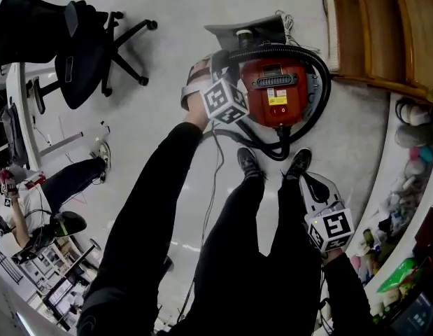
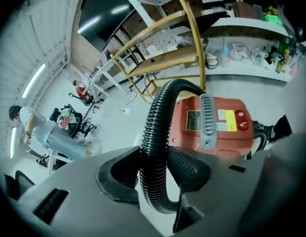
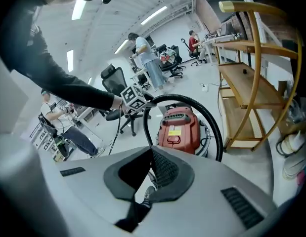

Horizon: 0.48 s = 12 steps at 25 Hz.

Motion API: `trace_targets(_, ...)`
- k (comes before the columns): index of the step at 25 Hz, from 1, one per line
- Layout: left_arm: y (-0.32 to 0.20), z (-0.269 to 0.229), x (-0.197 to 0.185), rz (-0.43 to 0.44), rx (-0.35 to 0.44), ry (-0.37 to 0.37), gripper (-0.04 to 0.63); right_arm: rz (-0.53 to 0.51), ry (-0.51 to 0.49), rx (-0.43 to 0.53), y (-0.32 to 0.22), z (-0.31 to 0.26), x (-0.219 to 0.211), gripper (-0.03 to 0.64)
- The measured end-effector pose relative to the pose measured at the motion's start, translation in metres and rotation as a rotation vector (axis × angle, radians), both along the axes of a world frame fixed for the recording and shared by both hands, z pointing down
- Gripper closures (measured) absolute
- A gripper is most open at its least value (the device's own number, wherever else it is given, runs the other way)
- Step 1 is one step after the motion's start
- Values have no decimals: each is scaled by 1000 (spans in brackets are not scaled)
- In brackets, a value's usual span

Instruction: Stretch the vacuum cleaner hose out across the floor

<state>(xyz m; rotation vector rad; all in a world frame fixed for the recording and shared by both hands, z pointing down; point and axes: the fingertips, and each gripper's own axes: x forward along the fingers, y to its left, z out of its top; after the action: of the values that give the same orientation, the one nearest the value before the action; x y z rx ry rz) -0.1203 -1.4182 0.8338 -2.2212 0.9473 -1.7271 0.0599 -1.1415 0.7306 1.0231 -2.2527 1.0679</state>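
Note:
A red vacuum cleaner (image 1: 275,93) stands on the floor just ahead of the person's shoes. Its black ribbed hose (image 1: 322,82) loops around the body. My left gripper (image 1: 217,60) reaches to the vacuum's left top. In the left gripper view, my left gripper (image 2: 153,173) has both pads pressed against the hose (image 2: 155,117), with the red vacuum (image 2: 227,127) right behind. My right gripper (image 1: 315,186) hangs low beside the right leg, away from the hose. In the right gripper view, my right gripper (image 3: 150,169) is shut and empty, facing the vacuum (image 3: 178,130) and the hose arc (image 3: 212,122).
A black office chair (image 1: 83,54) stands to the left. A wooden rack (image 1: 384,26) is at the far right, with cluttered shelving (image 1: 412,187) below it. A seated person (image 1: 34,194) is at the far left. A thin cable (image 1: 215,180) trails on the floor.

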Motion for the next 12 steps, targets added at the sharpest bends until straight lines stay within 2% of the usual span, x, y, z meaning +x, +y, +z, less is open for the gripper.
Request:
trace_targets(5, 71, -74, 10, -22, 20, 76, 414, -1, 20, 44, -10, -40, 20, 611)
trace_targets(9, 132, -155, 22, -24, 90, 98, 414, 48, 152, 120, -24, -78, 61, 608)
trace_targets(10, 149, -177, 25, -15, 106, 94, 416, 46, 175, 140, -26, -90, 67, 578)
trace_targets(12, 185, -215, 27, -10, 123, 80, 416, 1, 219, 164, -28, -110, 76, 418)
